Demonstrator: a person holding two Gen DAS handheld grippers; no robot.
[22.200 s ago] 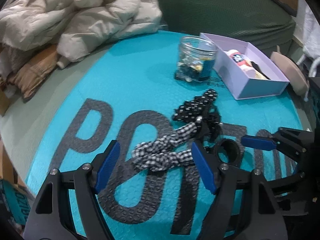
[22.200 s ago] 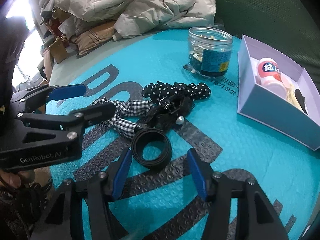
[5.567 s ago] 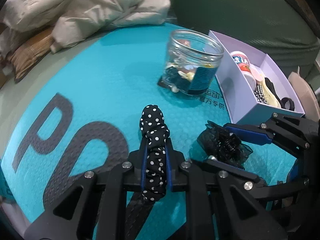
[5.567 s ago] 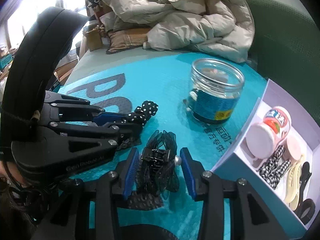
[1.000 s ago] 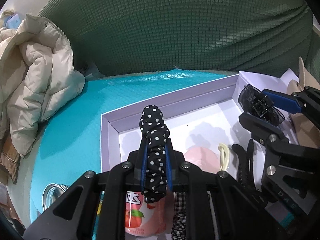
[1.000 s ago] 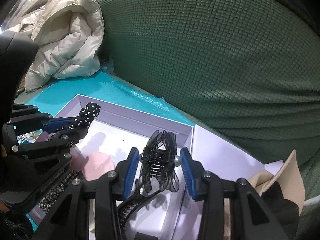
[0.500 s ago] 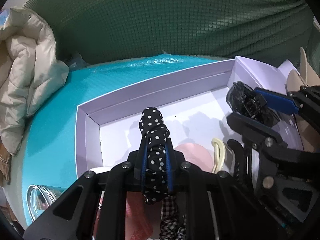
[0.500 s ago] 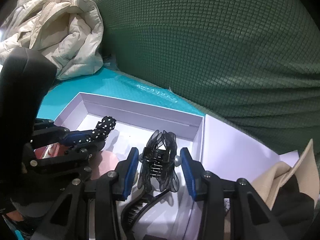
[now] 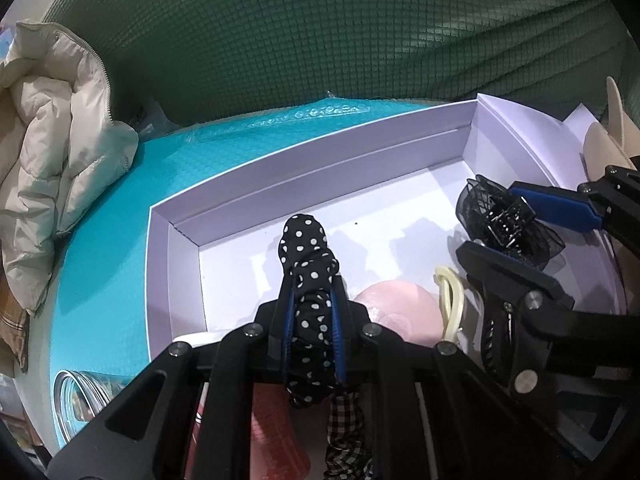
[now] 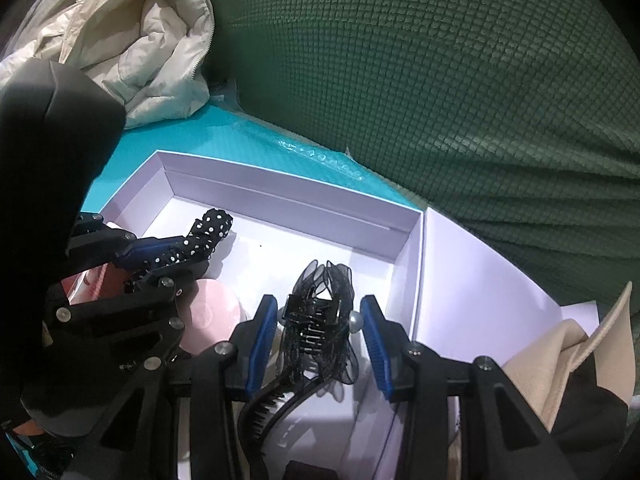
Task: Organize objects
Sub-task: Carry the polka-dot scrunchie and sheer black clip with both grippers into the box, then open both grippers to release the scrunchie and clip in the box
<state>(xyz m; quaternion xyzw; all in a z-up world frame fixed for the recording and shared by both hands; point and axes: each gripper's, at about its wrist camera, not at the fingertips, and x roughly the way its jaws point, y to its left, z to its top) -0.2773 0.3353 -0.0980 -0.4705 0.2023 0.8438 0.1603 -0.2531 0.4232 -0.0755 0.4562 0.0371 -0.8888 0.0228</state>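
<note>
Left tool [image 9: 313, 280] pinches one dotted scrunchie [image 9: 307, 256]. At 3 o'clock, right tool [image 10: 318, 334] apparently releases one black mesh clip [image 10: 320, 320] over one lilac box [image 10: 280, 196].

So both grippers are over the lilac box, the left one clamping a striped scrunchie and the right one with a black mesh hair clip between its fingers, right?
Nearly. The scrunchie in the left gripper is black with white polka dots, not striped, as the left wrist view shows. Otherwise yes: both are over the lilac box, with the black mesh hair clip between the right gripper fingers.
</note>
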